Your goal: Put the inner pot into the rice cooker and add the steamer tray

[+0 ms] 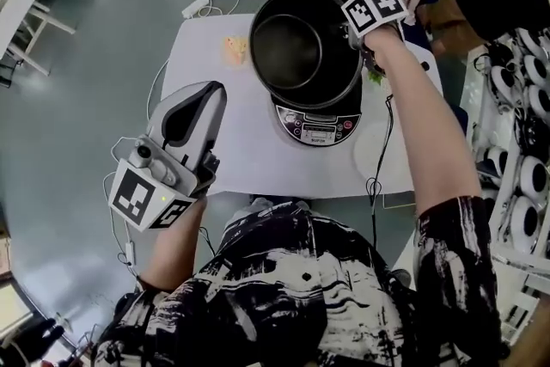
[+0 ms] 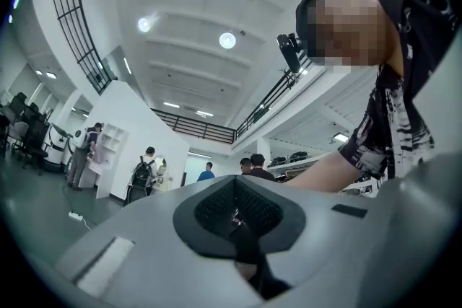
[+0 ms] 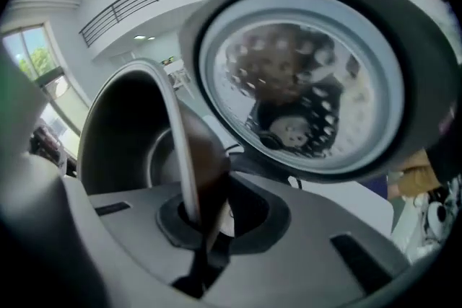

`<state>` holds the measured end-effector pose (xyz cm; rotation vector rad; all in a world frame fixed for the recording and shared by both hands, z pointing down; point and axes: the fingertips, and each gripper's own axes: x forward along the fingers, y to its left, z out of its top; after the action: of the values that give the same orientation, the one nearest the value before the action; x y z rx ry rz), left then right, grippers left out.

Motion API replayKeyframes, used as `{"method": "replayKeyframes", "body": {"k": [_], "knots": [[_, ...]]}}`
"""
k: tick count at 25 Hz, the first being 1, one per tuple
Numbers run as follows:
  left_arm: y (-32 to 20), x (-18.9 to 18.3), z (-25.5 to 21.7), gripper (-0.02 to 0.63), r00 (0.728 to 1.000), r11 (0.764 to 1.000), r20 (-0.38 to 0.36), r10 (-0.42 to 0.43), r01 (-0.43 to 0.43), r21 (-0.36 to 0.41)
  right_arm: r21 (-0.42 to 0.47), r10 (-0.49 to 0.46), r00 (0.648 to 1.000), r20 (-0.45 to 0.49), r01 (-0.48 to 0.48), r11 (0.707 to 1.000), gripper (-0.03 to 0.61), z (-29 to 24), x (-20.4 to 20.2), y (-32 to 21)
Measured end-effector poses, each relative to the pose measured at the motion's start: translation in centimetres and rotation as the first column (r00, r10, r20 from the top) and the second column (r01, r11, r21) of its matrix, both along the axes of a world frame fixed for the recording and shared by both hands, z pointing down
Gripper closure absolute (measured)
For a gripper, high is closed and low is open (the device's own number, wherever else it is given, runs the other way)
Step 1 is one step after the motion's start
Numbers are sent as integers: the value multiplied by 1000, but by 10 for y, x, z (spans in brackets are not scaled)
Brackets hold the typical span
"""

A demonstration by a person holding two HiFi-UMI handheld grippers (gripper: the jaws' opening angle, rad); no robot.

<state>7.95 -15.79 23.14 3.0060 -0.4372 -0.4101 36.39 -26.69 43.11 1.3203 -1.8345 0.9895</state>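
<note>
Nearest, left gripper (image 1: 206, 103), held up to the near left of the rice cooker (image 1: 316, 126), well apart from it, jaws together with nothing between them. Kept idle and out of the way, by the look of it, so as not to crowd the cooker's mouth.

Further out, right gripper (image 1: 354, 37), clamped tight on the right-hand rim of the inner pot (image 1: 296, 47). Thin metal lip pinched between the pads, dark bowl hanging off to that gripper's left. Taken by the rim presumably for want of a handle, and to leave the pot's bottom free to go down into the cooker.

Pot up in the air directly over the rice cooker, tilted, open side turned toward the head camera, not yet seated. Hides most of the cooker's well from above. Probably needs levelling before lowering.

Behind the pot, at the cooker's far side, lid (image 3: 296, 83) swung up and back, pale inner plate facing forward, leaving the way in open.

Just right of the cooker's front, on the white table (image 1: 249, 142), pale round thing (image 1: 375, 152), possibly the steamer tray; too washed out to say.
</note>
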Motion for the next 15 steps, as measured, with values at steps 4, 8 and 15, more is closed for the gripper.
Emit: {"method": "replayKeyframes", "body": {"k": [4, 8, 15], "knots": [[3, 17, 6, 609, 999, 999, 13, 36, -36, -10, -45, 149, 989, -1, -149, 988, 577, 32, 55, 34], [0, 23, 12, 609, 999, 999, 27, 43, -43, -21, -89, 204, 979, -8, -204, 975, 572, 62, 73, 49], [-4, 20, 25, 609, 999, 999, 50, 19, -16, -48, -166, 252, 967, -48, -256, 952, 572, 106, 80, 58]]}}
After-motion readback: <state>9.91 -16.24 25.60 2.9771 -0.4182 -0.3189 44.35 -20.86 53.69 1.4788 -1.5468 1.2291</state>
